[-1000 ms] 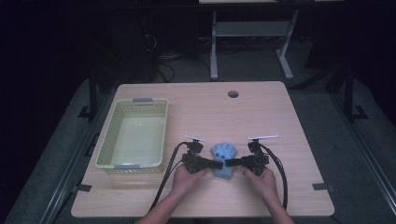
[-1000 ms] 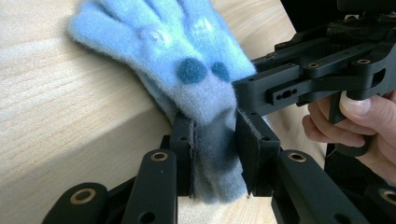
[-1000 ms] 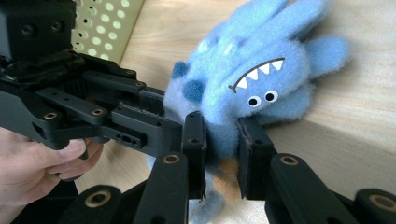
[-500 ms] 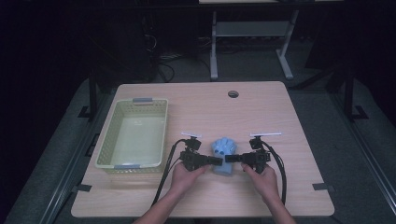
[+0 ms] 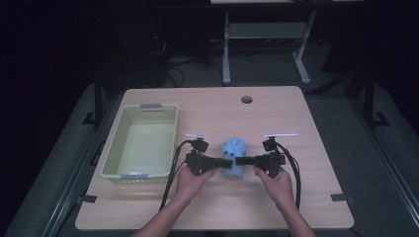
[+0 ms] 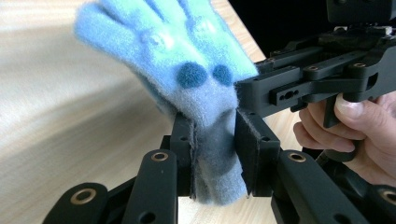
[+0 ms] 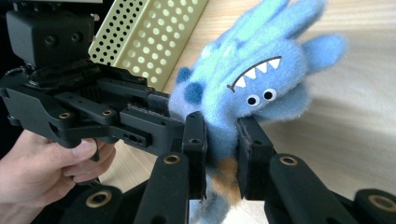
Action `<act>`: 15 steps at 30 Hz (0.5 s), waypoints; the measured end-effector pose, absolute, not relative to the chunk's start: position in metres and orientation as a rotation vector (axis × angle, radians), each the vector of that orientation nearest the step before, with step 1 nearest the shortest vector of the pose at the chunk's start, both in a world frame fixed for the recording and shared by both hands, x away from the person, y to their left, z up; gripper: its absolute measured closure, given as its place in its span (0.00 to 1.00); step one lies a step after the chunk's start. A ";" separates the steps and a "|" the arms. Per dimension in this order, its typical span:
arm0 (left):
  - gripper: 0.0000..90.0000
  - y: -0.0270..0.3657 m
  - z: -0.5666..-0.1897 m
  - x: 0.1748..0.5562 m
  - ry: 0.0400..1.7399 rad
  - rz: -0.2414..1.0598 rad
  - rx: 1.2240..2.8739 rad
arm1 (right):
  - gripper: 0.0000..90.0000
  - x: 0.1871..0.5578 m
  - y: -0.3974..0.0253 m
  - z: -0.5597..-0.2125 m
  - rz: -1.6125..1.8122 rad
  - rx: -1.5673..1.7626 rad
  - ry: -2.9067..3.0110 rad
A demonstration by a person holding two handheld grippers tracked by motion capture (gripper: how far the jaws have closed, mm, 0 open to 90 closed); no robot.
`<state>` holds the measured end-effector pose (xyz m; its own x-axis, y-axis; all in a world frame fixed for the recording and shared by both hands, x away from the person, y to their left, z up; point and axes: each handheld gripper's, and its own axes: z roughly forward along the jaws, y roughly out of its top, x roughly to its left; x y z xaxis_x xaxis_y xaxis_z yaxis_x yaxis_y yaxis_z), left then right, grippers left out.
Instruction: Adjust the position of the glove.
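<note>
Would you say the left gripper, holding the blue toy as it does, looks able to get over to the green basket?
Probably yes: the basket sits just beside the left gripper, bare table between, though the right gripper also clamps the blue toy.

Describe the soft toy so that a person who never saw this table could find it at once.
On the wooden table, look right of the pale green basket, near the front edge. Between the left gripper and the right gripper sits the blue plush toy, pinched by both. It alone is fuzzy, with googly eyes and a zigzag-toothed mouth.
</note>
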<state>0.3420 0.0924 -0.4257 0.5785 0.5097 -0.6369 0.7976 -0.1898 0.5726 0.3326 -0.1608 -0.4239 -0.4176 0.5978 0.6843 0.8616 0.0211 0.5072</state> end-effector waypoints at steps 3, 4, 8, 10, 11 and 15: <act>0.76 0.097 -0.415 0.344 1.053 -0.356 1.845 | 0.84 0.334 -0.158 -0.416 -1.367 -1.491 -2.027; 0.76 0.099 -0.412 0.344 1.053 -0.352 1.842 | 0.84 0.336 -0.156 -0.413 -1.370 -1.486 -2.029; 0.76 0.104 -0.402 0.345 1.050 -0.331 1.835 | 0.84 0.338 -0.152 -0.406 -1.381 -1.476 -2.039; 0.76 0.109 -0.396 0.346 1.047 -0.319 1.826 | 0.84 0.342 -0.147 -0.398 -1.396 -1.464 -2.039; 0.76 0.109 -0.396 0.346 1.047 -0.319 1.826 | 0.84 0.343 -0.145 -0.396 -1.396 -1.462 -2.039; 0.76 0.117 -0.388 0.349 1.050 -0.303 1.818 | 0.84 0.347 -0.139 -0.388 -1.408 -1.452 -2.058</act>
